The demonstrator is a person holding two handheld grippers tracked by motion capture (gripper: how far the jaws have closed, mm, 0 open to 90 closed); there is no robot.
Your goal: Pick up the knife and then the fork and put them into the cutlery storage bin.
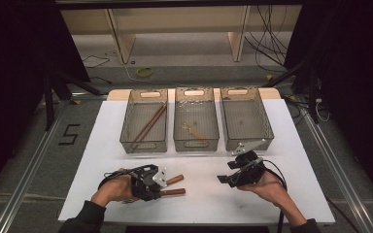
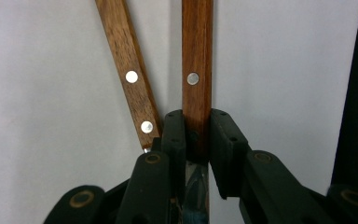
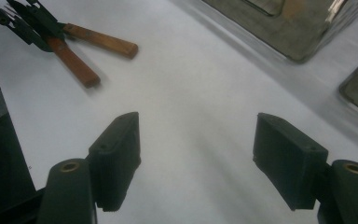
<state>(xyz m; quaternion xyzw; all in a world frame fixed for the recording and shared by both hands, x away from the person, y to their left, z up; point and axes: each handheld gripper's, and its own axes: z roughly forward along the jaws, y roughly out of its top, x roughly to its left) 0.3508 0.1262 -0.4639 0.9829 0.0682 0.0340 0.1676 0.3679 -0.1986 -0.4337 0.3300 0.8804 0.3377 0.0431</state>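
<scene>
While the left gripper [image 2: 197,140] pinches one wooden handle [image 2: 197,65] on the white table [image 1: 199,194], right gripper [image 3: 196,163] gaping empty nearby, the twin handle [image 2: 128,70] lying alongside could snag and twist the lift.

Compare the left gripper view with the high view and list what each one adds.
Left gripper view: the silver rivets in the two wooden handles, and the left gripper clamped on one wooden handle. High view: three clear bins at the back of the white table, chopsticks in the left bin, and the open right gripper. Both: the two handles beside each other.
</scene>
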